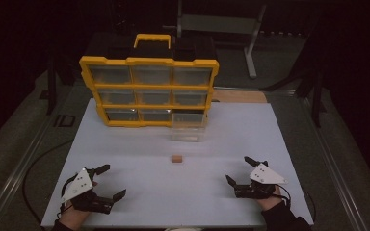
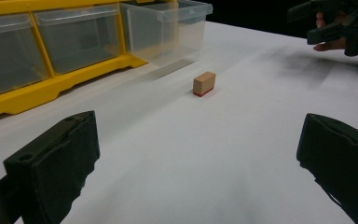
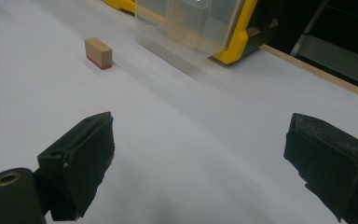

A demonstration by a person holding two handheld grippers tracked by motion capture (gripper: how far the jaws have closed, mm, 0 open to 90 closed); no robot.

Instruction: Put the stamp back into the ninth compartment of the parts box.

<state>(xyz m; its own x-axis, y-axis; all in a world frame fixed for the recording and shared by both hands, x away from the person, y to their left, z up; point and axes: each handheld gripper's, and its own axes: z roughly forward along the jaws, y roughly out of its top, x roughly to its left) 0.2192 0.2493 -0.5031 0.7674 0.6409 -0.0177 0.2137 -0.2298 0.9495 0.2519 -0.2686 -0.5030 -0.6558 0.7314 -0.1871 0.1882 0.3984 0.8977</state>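
I have both sets of fingers spread wide and empty: left gripper (image 1: 110, 182) near the desk's (image 1: 139, 197) near-left corner, right gripper (image 1: 240, 170) near its near-right. The block (image 1: 176, 158) lies mid-desk, just before the pulled-out drawer (image 1: 188, 133).

From the left gripper (image 2: 198, 158) I see my own two black jaws spread wide at the bottom, nothing between them but bare white table (image 2: 205, 154). A small wooden block (image 2: 204, 83) with a red underside sits at about 12 o'clock, well apart from the jaws. At 11 o'clock a clear drawer (image 2: 165, 28) juts out of the yellow organiser (image 2: 51, 86) — its other clear bins run off to 10 o'clock. At 2 o'clock, far off, the right gripper (image 2: 328, 21) hangs in a hand, its jaws apart.
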